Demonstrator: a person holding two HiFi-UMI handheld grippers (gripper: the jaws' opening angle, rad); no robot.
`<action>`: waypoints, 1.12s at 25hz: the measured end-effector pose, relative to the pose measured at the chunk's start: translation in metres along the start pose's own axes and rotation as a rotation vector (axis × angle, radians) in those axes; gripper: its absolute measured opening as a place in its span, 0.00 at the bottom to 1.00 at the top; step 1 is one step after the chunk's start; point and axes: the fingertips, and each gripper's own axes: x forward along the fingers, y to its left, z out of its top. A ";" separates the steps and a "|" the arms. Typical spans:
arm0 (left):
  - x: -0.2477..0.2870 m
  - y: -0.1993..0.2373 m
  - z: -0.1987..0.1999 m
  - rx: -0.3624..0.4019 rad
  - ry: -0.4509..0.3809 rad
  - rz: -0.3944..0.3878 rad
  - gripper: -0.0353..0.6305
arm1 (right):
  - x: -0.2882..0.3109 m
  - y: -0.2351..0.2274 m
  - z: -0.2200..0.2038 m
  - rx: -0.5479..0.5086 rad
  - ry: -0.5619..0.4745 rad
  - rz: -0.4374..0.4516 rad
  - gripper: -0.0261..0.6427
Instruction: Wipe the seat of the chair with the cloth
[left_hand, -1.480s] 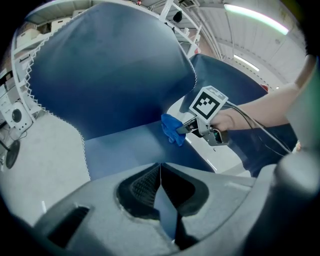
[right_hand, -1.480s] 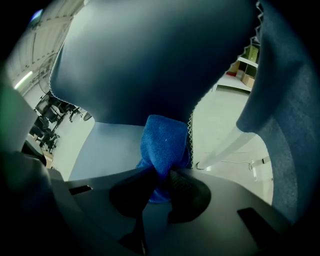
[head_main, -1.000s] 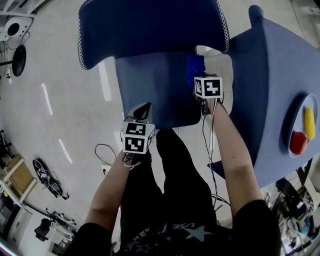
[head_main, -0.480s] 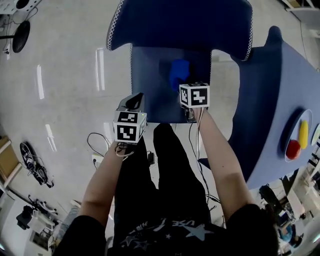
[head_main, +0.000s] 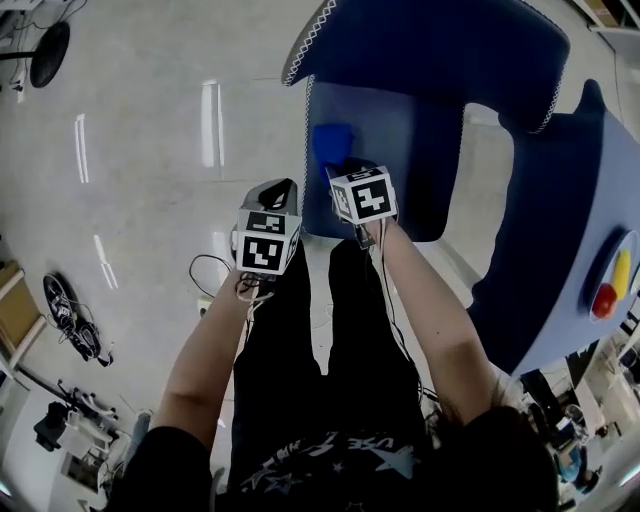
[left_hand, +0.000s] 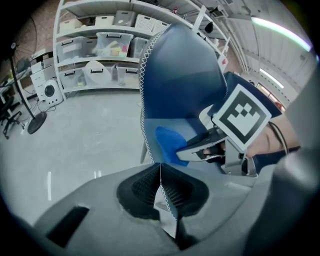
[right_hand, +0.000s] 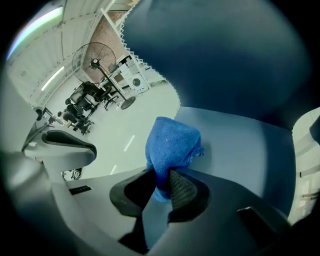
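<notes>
Pinches a fold of the blue cloth (right_hand: 172, 145) between the ribbed pads of the right tongs (right_hand: 161, 182), with the bunched rest sticking out ahead. Rests that cloth on the chair seat (head_main: 400, 150), close to the seat's left edge and roughly midway between the front edge and the white-stitched backrest (head_main: 430, 40). Leaves bare seat open to the right of the cloth and ahead toward the backrest. Leaves only a narrow strip to the left before the drop to the floor (head_main: 150, 150).

Reaches the right forearm straight forward over the seat's front edge, marker cube facing up. Holds the left tongs (left_hand: 161, 182) pressed together on nothing, off the seat, just beside its front left corner and above the floor, with the left forearm roughly parallel to the right one. Stands facing the chair, legs just short of the front edge.

Has the blue bench (head_main: 560, 230) to the right of the chair, with a gap of floor between bench and seat. Carries a plate (head_main: 598, 270) at the bench's far right, bearing one red thing and one yellow. Shows shelves of bins (left_hand: 100, 45) beyond the chair, a standing fan (right_hand: 95, 62) well off to the left, and loose cables (head_main: 205, 290) on the floor near the left arm.
</notes>
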 end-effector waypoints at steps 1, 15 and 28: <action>-0.001 0.004 -0.002 -0.005 0.002 -0.002 0.09 | 0.005 0.004 0.001 -0.004 0.003 -0.001 0.14; -0.008 0.001 -0.028 0.046 0.050 -0.047 0.09 | 0.018 0.003 -0.011 -0.031 0.052 -0.085 0.14; 0.008 -0.070 -0.031 0.136 0.079 -0.089 0.09 | -0.028 -0.072 -0.069 0.038 0.074 -0.169 0.14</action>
